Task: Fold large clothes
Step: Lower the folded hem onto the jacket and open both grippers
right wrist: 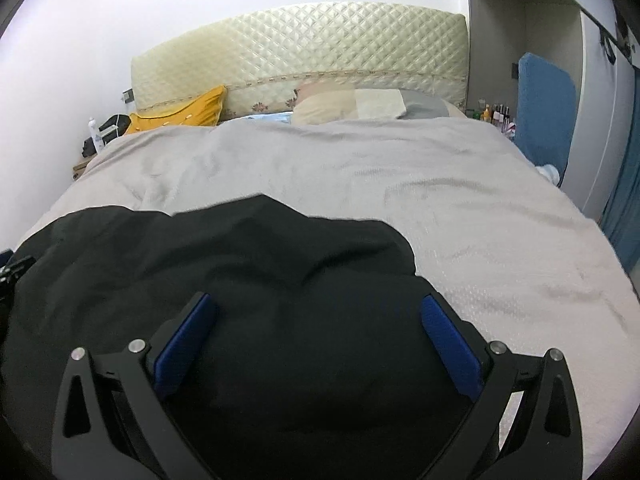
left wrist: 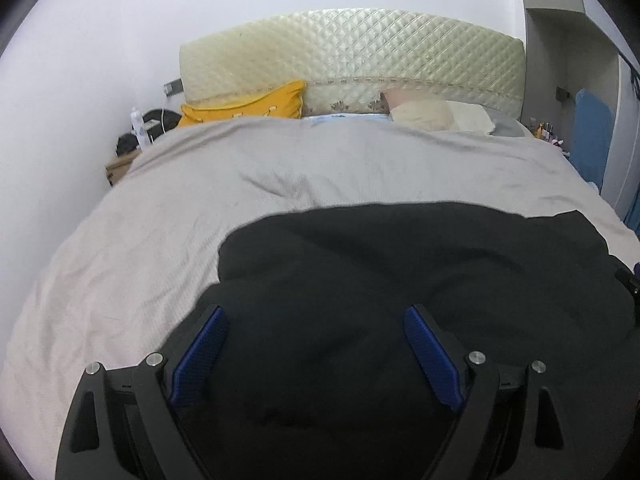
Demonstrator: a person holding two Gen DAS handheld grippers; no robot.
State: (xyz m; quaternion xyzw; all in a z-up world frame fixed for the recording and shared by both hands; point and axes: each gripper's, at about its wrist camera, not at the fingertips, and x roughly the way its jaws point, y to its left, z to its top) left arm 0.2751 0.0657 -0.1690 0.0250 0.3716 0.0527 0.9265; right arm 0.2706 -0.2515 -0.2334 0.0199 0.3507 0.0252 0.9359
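A large black garment [left wrist: 400,264] lies spread on the near part of the bed's grey cover [left wrist: 280,168]; it also shows in the right wrist view [right wrist: 240,264]. My left gripper [left wrist: 316,316] is open, its blue pads [left wrist: 200,356] wide apart over the garment's left part, holding nothing. My right gripper [right wrist: 316,304] is open too, its blue pads [right wrist: 448,352] wide apart over the garment's right part near its right edge. The garment's near edge is hidden under both grippers.
The grey cover [right wrist: 440,184] fills the bed. At the head are a quilted cream headboard [left wrist: 352,52], a yellow pillow [left wrist: 248,104] and a beige pillow [right wrist: 332,106]. A nightstand with a bottle [left wrist: 137,124] stands at left; a blue board [right wrist: 544,108] and small bottles stand at right.
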